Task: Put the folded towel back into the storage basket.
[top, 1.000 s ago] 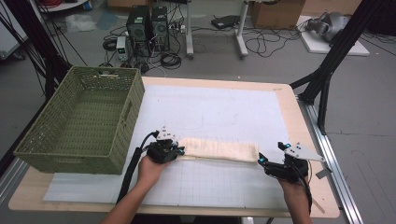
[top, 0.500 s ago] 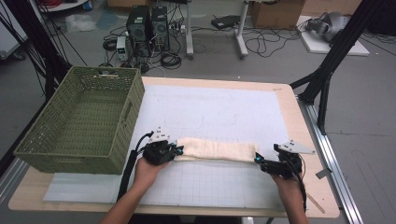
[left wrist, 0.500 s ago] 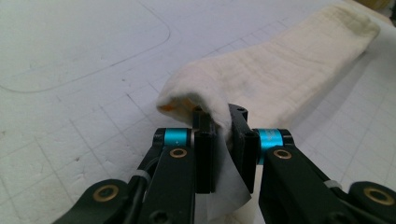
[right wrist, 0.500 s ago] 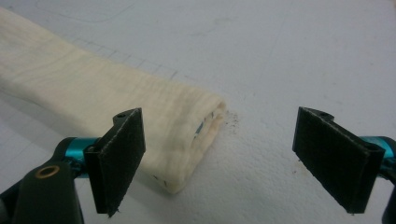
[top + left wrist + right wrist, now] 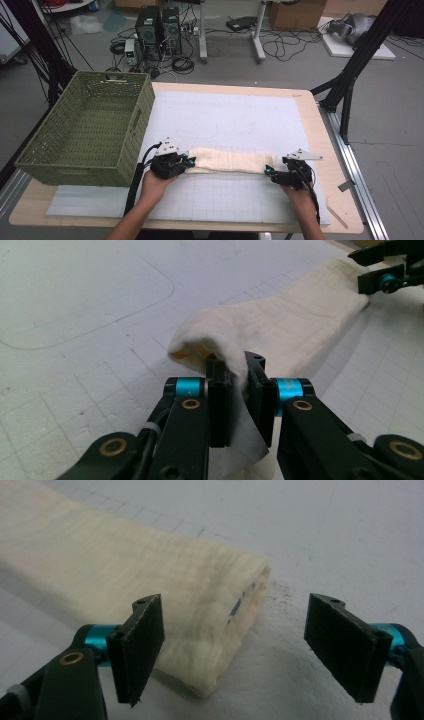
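Robotics lab, recording bench

At top of frame, 2 computer towers [image 5: 159, 25] amid tangled floor cables [image 5: 227, 47]; black rig struts [image 5: 357, 57] at right.

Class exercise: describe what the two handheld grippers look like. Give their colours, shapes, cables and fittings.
Both the left gripper and the right gripper are black, with flat rectangular pads, turquoise collars and brass-coloured rivets. Each carries a grey three-cornered plate; a black cable trails from each.
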The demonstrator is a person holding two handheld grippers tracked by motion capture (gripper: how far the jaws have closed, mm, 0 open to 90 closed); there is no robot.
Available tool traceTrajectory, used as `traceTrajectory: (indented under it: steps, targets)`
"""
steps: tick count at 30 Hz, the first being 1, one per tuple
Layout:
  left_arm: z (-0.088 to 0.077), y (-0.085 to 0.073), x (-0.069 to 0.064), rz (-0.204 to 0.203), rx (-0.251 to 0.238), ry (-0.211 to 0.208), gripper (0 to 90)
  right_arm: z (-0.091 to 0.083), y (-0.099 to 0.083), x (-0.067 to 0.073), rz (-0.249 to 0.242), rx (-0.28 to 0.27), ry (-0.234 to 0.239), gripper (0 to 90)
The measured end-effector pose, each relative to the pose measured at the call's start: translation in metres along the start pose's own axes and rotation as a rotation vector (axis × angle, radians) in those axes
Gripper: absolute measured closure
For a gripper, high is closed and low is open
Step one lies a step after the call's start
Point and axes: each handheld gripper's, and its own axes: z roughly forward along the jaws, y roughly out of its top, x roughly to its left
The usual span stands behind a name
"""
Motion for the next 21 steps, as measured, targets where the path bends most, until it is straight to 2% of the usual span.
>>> traceTrajectory:
  steps: [3, 5, 7, 8, 12, 13, 15, 16, 17, 21]
  targets:
    - [-0.003, -0.001, -0.001, 0.003, -0.011, -0.001, 81.5, 0.003, 0.001, 0.004, -0.027, 0.024, 0.002, 27.1]
    - [-0.003, -0.001, -0.001, 0.007, -0.011, -0.002, 81.5, 0.004, 0.001, 0.003, -0.03, 0.027, 0.025, 34.5]
    - [-0.004, -0.002, -0.001, 0.018, -0.015, -0.01, 81.5, 0.003, 0.0, 0.003, -0.009, 0.035, 0.059, 43.6]
    - [-0.004, -0.002, -0.002, 0.019, -0.016, -0.011, 81.5, 0.003, 0.0, 0.002, 0.002, 0.036, 0.071, 44.9]
    - [-0.006, -0.003, -0.002, 0.03, -0.018, -0.017, 81.4, 0.003, -0.001, 0.002, 0.027, 0.03, 0.077, 51.7]
    - [-0.006, -0.004, -0.002, 0.03, -0.021, -0.019, 81.4, 0.002, -0.001, 0.001, 0.036, 0.03, 0.098, 62.8]
    - [-0.007, -0.004, -0.002, 0.036, -0.02, -0.022, 81.4, 0.002, -0.001, 0.001, 0.05, 0.034, 0.136, 75.5]
    - [-0.008, -0.004, -0.003, 0.041, -0.026, -0.023, 81.4, 0.002, -0.001, 0.001, 0.059, 0.037, 0.155, 77.6]
    - [-0.009, -0.005, -0.003, 0.044, -0.03, -0.022, 81.4, 0.002, -0.001, 0.002, 0.053, 0.036, 0.153, 78.6]
    - [-0.015, -0.004, -0.006, 0.065, -0.055, -0.023, 81.5, -0.001, 0.002, 0.003, 0.006, 0.026, 0.157, 79.9]
